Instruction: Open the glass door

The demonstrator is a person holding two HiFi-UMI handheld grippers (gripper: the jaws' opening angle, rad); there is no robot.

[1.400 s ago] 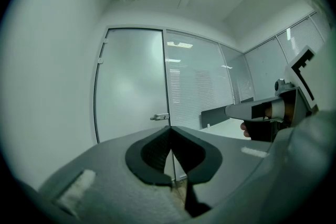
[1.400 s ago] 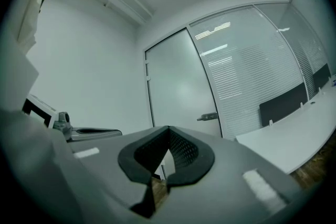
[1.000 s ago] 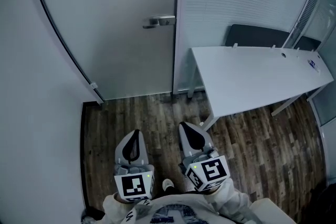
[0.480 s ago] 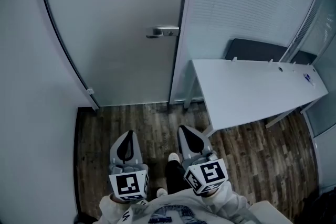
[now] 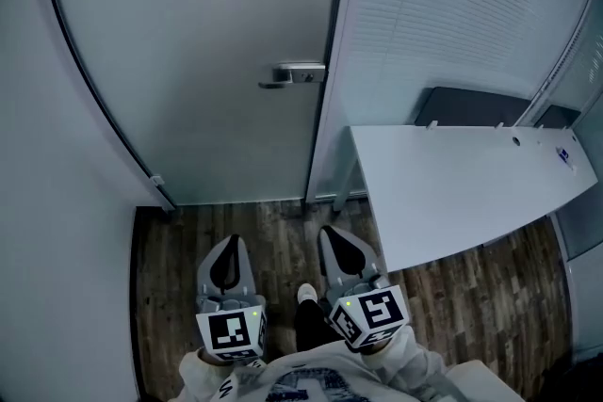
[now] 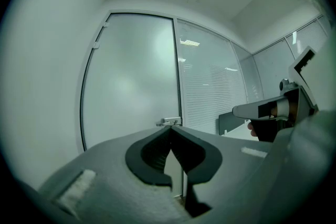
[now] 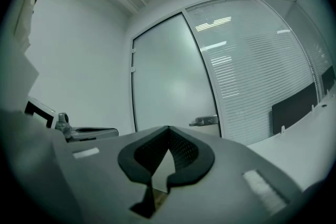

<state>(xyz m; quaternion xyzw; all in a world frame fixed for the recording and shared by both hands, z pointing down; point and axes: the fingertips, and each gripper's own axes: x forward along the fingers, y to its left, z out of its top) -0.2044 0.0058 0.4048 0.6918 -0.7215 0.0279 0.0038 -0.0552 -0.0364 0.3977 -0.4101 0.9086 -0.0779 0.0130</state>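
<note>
The frosted glass door (image 5: 188, 61) stands closed ahead, with a metal lever handle (image 5: 297, 73) on its right edge. My left gripper (image 5: 233, 242) and right gripper (image 5: 337, 233) are held side by side over the wood floor, both pointing level at the door and well short of it. Each is shut with nothing between its jaws. In the left gripper view the handle (image 6: 169, 122) shows just above my closed left gripper (image 6: 170, 129). In the right gripper view the handle (image 7: 205, 121) sits up and to the right of my closed right gripper (image 7: 168, 128).
A glass partition with blinds (image 5: 452, 14) adjoins the door on the right. In front of it stand a white desk (image 5: 452, 184) and a dark chair back (image 5: 471, 104). A white wall (image 5: 57, 202) closes the left side. A shoe (image 5: 306, 295) shows between the grippers.
Both grippers and the person have moved forward toward the door. The door and its handle now look larger and nearer. The jaws stayed shut.
</note>
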